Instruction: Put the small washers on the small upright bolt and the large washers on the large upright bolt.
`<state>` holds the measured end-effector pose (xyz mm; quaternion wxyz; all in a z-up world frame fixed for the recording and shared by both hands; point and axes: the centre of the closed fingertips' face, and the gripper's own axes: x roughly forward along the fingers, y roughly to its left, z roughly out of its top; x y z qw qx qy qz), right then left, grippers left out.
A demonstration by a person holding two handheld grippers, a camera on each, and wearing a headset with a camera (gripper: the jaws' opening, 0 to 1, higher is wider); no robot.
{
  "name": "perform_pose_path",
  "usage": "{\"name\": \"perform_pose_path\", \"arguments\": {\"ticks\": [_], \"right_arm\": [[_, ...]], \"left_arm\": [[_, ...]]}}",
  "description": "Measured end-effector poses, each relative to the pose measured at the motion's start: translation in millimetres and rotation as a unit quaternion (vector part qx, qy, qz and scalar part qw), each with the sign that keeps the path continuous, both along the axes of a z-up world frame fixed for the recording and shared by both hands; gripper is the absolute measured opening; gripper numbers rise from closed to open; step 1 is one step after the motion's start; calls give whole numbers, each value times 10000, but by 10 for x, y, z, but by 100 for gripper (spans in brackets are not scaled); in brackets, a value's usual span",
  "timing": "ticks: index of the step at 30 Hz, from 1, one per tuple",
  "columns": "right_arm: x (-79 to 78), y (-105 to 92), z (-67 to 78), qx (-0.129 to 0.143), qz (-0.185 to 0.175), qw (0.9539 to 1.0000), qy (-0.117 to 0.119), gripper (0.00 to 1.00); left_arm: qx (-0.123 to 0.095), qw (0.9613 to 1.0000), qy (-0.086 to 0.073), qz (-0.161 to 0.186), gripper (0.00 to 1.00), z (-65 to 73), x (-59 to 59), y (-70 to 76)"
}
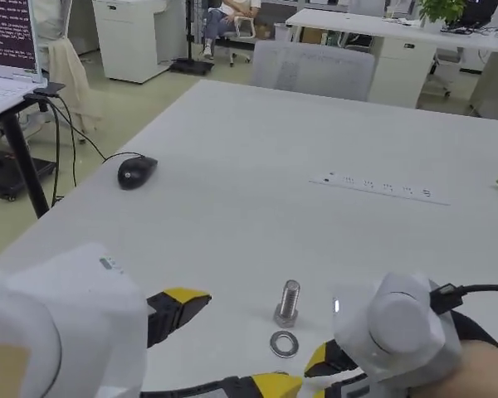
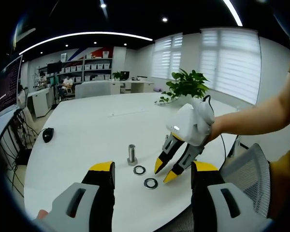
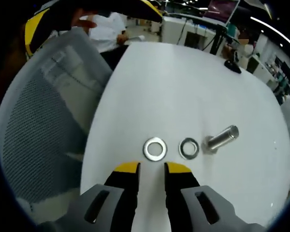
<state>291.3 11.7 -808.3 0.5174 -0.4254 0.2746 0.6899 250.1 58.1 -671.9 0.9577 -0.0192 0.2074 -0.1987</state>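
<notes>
One steel bolt (image 1: 288, 303) stands upright on the white table (image 1: 257, 191), with a washer (image 1: 284, 342) lying just in front of it. The right gripper view has two washers side by side, one (image 3: 155, 149) slightly wider than the other (image 3: 189, 148), which lies against the bolt (image 3: 222, 137). My right gripper (image 3: 152, 167) hovers just short of the wider washer, open by a narrow gap and holding nothing. My left gripper (image 2: 153, 169) is wide open and empty, facing the bolt (image 2: 131, 154), both washers (image 2: 139, 169) (image 2: 151, 183) and the right gripper (image 2: 165, 172).
A black mouse (image 1: 137, 172) lies at the table's left side and a white power strip (image 1: 378, 186) lies farther back. A grey chair (image 1: 314, 70) stands at the far edge, a mesh chair (image 3: 38, 121) at the near edge. A potted plant (image 2: 186, 84) stands on the table.
</notes>
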Motion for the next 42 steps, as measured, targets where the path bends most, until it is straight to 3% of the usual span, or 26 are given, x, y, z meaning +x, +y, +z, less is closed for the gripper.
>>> {"name": "perform_pose_path", "arguments": {"ticks": [9, 14, 17, 19, 32, 42], "right_arm": [[-10, 125, -47, -325, 602, 9975, -177, 26], [-57, 100, -94, -716, 1021, 9920, -175, 31], [-25, 130, -97, -783, 1317, 9874, -401, 32], [-45, 132, -104, -875, 1375, 9861, -321, 32], [-37, 157, -158, -1168, 1769, 9766, -369, 33], [-32, 158, -169, -1226, 1879, 9739, -333, 31]], "left_arm": [[-57, 10000, 36, 53, 63, -38, 22, 20], [-81, 9999, 0, 106, 63, -24, 43, 64], [-108, 9998, -26, 163, 63, -28, 52, 85], [-141, 9997, -19, 211, 63, -42, 55, 96], [-257, 9993, -44, 262, 63, -59, 55, 76], [-313, 9990, -67, 318, 63, -53, 58, 99]]}}
